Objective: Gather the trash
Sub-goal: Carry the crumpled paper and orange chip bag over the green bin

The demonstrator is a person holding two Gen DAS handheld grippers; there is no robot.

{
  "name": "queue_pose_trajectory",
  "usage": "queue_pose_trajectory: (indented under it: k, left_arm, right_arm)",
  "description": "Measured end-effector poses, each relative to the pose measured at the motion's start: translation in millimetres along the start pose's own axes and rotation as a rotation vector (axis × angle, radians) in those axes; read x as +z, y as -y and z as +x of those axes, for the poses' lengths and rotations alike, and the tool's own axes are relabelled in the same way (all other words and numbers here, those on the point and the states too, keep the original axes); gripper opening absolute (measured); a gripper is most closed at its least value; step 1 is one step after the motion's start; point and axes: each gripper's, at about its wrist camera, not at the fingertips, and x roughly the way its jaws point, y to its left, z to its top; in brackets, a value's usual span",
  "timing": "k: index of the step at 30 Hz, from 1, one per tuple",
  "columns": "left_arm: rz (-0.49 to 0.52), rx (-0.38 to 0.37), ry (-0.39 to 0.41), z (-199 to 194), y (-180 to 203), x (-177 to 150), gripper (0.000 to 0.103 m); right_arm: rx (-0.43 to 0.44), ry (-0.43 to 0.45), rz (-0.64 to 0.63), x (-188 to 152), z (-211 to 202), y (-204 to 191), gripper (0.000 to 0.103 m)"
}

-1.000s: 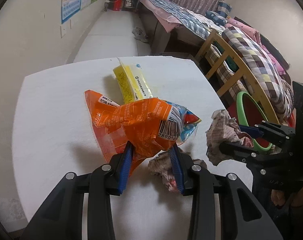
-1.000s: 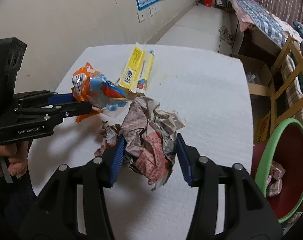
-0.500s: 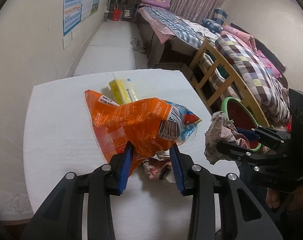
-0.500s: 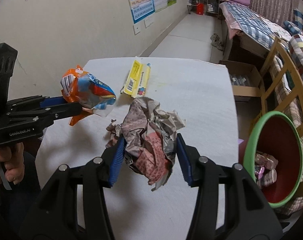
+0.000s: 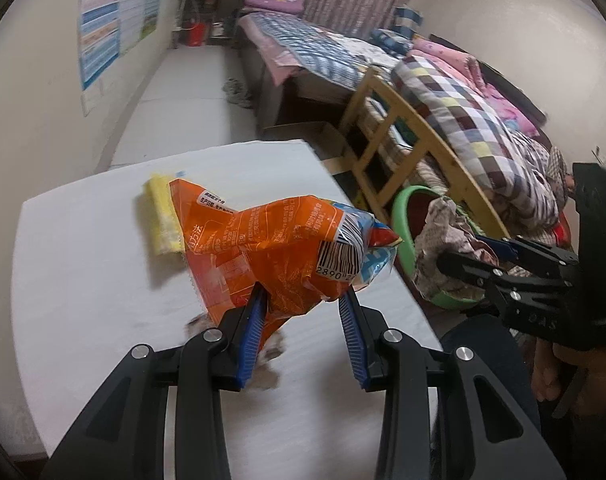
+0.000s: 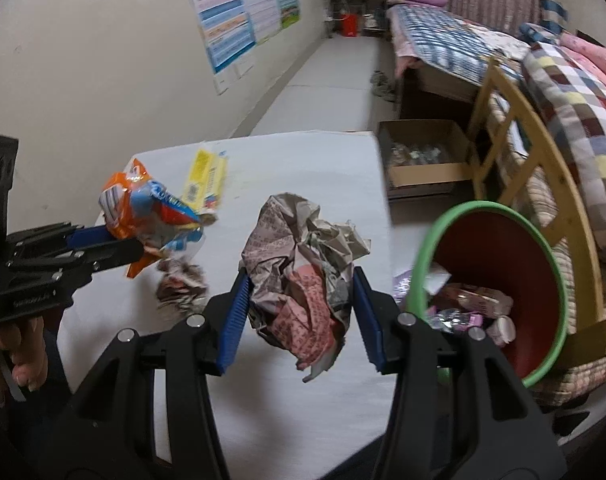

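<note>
Trash is in both tongs and off the surface (image 6: 303,184): the left tongs (image 5: 303,312) are clenched on an orange snack bag (image 5: 271,248), and the right tongs (image 6: 299,300) are clenched on a ball of crumpled newspaper (image 6: 303,264). The landmark is the green-rimmed bin (image 6: 499,280) standing on the floor beside the surface. The newspaper hangs near the bin's rim, not yet over its mouth; the snack bag is farther from the bin, above the surface. A smaller paper wad (image 6: 181,286) and a yellow wrapper (image 6: 207,178) lie on the surface, on the side away from the bin, the wrapper farthest.

The bin already holds some wrappers. Judging from this, the risks are in the drop. If the right tongs let go before the newspaper is past the rim, it may catch the edge and fall to the floor. The snack bag is gripped only at its lower crumpled end, so it could slip out on the way. The two tongs are close together and could bump near the bin.
</note>
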Motion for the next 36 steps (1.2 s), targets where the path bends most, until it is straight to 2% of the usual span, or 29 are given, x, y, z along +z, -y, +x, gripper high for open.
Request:
queue_pose_trajectory:
  k: [13,21,30,36]
  left_arm:
    - [0.122,-0.127,-0.025,49.2,88.7,49.1,0.035]
    - [0.181,-0.212,-0.065,86.7,142.1,69.8,0.035]
    - [0.23,-0.277,-0.137,135.7,180.6,72.4,0.035]
    - [0.238,-0.307,-0.156,156.8,204.0,76.4,0.035]
  right_arm:
    - [-0.133,0.035,0.165,-6.2,-24.1,108.3,0.048]
    - [-0.188,0.032,0.268,-16.9,-22.6,166.9,0.048]
    - [-0.223,0.014,0.338,-40.5,-11.6,203.1,0.048]
    - [-0.222,-0.002,0.351,-50.2,-6.5,215.4,0.048]
